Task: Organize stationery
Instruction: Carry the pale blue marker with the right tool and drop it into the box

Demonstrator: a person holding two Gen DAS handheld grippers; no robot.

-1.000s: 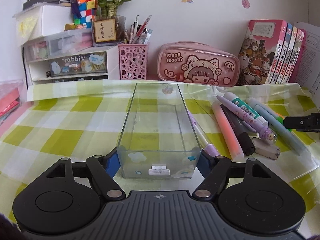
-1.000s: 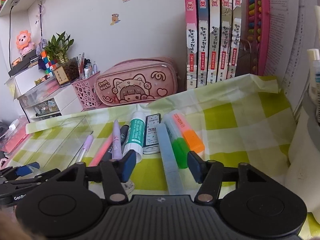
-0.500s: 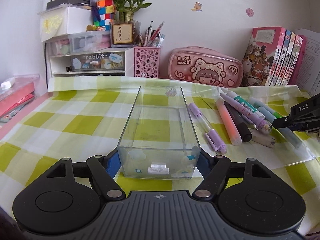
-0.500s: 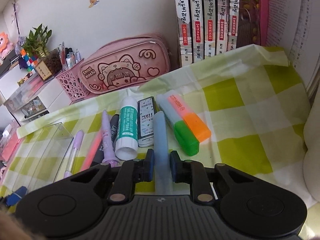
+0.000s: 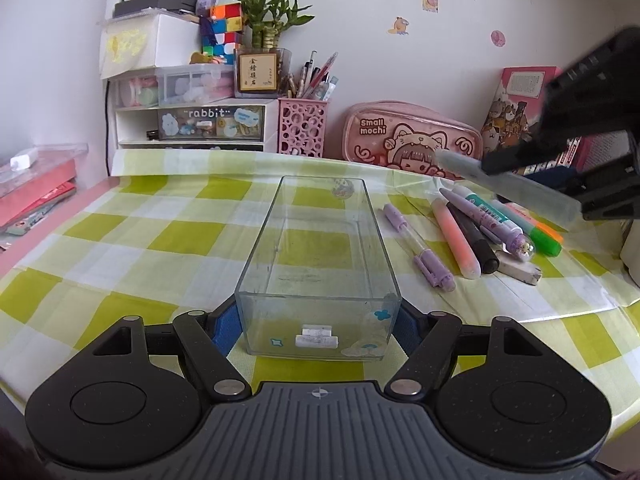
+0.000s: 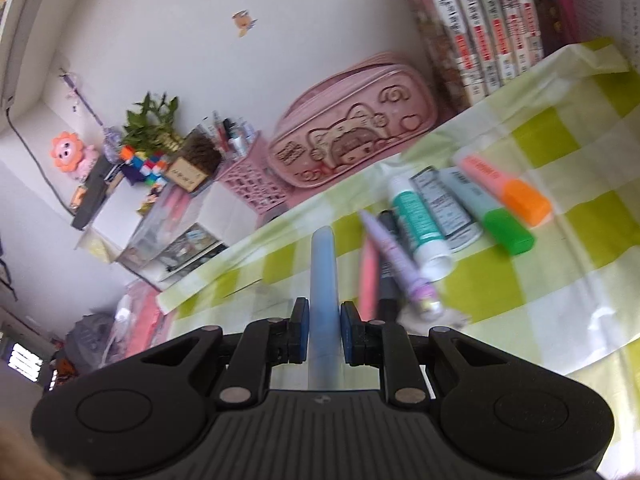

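The right gripper (image 5: 576, 184) is blurred and cut off at the right edge of the left view. In the right view, motion blur smears the pens (image 6: 384, 264) at centre, and the books (image 6: 480, 32) run off the top edge.

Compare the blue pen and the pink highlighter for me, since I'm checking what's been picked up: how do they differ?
The blue pen is clamped in the right gripper and lifted off the cloth; the pink highlighter lies flat on the checked cloth, touched by no gripper. The blue pen is pale frosted blue and looks longer; the pink highlighter is salmon pink and stubbier. Both are slim stick-shaped writing tools, and neither is in the clear box yet.
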